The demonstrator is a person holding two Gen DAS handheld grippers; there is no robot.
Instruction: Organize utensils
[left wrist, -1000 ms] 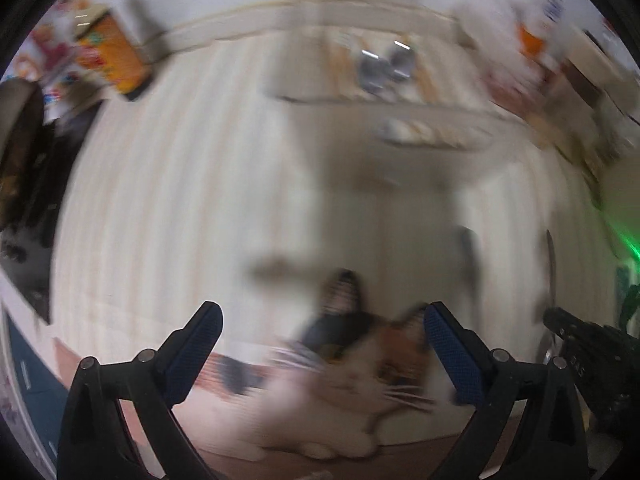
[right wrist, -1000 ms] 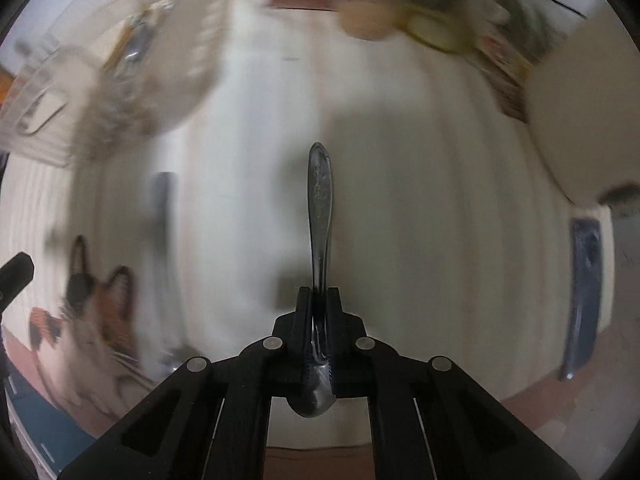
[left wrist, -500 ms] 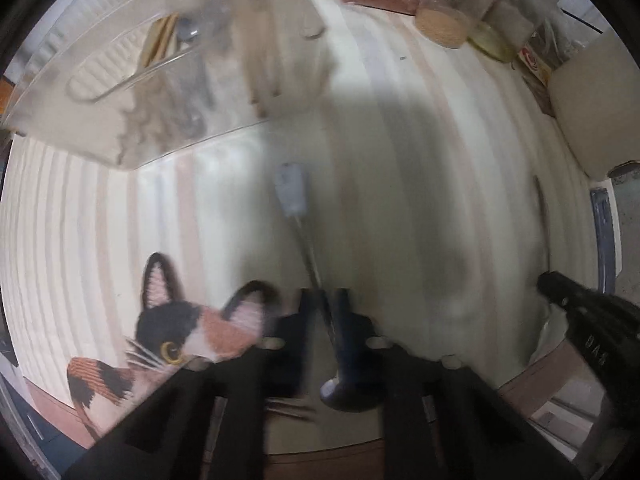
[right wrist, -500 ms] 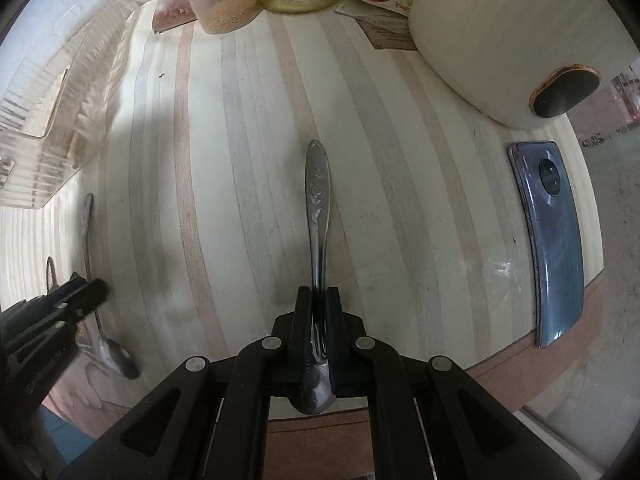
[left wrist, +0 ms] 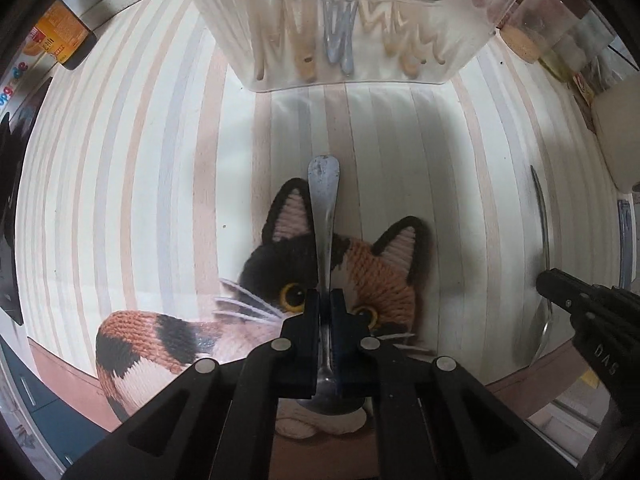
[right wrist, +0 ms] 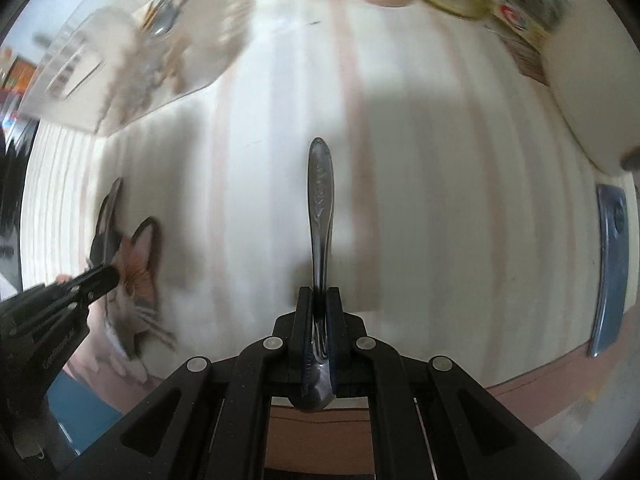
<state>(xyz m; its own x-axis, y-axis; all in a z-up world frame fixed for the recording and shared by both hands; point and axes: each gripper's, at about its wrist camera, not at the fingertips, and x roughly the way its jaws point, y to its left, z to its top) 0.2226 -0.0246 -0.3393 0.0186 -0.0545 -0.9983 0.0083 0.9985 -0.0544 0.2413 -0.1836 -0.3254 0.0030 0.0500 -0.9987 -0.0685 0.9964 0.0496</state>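
With each claw clamped on a spoon, left claw [left wrist: 325,300] and right claw [right wrist: 319,300], I fear slippage over the clear holder [left wrist: 352,68].

Bare striped tabletop [left wrist: 120,184] lies open left of the cat-shaped mat [left wrist: 352,276]. Ahead the clear utensil basket [left wrist: 352,60] blocks the way; jars [left wrist: 536,28] crowd its right side.
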